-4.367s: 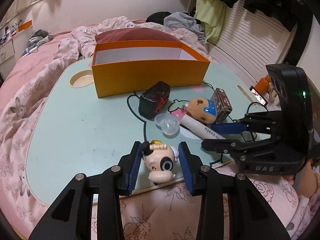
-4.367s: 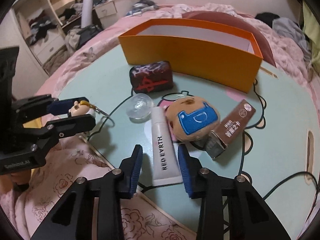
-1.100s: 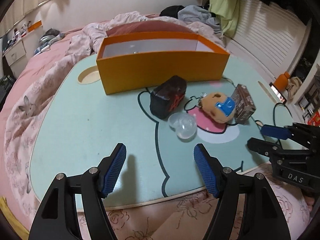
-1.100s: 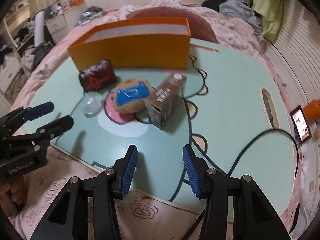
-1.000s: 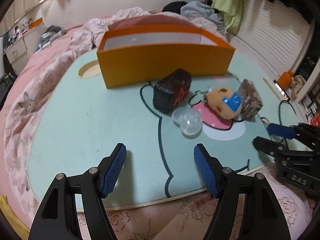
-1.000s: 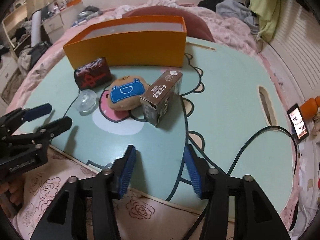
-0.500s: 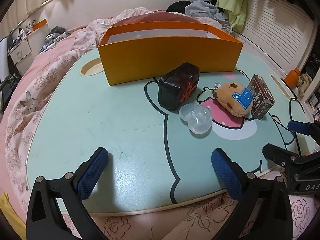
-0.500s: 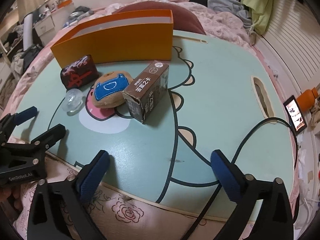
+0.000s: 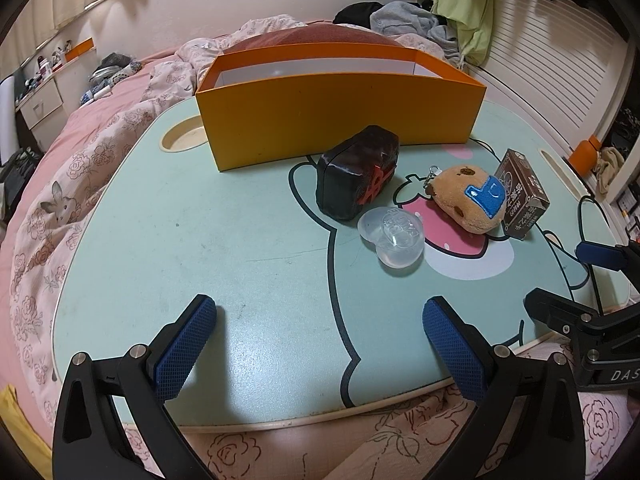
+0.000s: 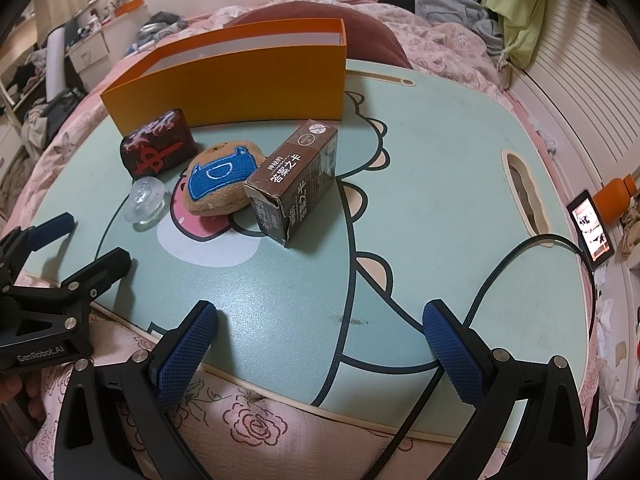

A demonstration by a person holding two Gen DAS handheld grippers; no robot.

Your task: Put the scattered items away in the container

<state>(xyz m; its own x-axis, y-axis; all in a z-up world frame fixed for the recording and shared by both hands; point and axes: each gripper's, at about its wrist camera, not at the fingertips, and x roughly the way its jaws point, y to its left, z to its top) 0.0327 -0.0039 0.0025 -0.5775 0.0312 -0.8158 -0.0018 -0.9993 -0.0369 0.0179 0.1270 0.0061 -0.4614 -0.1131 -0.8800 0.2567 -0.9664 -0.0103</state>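
Both grippers, left (image 9: 320,318) and right (image 10: 320,322), gape fully wide and hold nothing over the near table edge.
Four items cluster mid-table, ahead of both: clear capsule (image 9: 391,243) nearest the left gripper, brown carton (image 10: 294,188) nearest the right, long axis running near-to-far. Plush (image 10: 222,176) and dark pouch (image 9: 358,178) lie between; orange box (image 9: 340,108) stands beyond.
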